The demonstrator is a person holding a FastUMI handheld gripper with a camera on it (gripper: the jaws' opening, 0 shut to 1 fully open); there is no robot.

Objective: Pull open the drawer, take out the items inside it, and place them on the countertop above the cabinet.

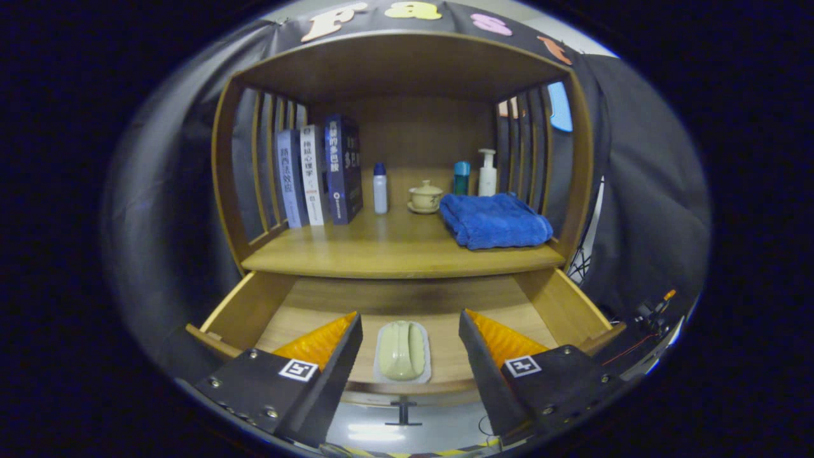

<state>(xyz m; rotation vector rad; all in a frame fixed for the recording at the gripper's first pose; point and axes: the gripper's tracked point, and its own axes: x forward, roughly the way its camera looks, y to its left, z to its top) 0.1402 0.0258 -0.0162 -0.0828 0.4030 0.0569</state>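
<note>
The gripper (410, 331) points straight at the wooden cabinet (222, 191) and sits level over the front of the drawer (559, 305). Its two fingers are spread wide and hold nothing.

The drawer is pulled out. Inside it, near the front wall, lies a pale green bar of soap (402, 348) in a small white tray (378, 366). The soap sits right between the two fingers, but they do not touch it. The rest of the drawer floor is bare wood.

Above the drawer is the table (394, 251), which is the flat wooden top of the cabinet with a roof and slatted sides around it. On its right side lies a folded blue towel (495, 220), close to the front edge. Behind the towel stand a white pump bottle (488, 173) and a small teal bottle (462, 177). In the middle, at the back, sits a little cream pot with a lid (425, 196). Beside it stands a white bottle with a blue cap (380, 187). On the left, three books (318, 172) stand upright against the slats.

The middle and front left of the table are bare.
</note>
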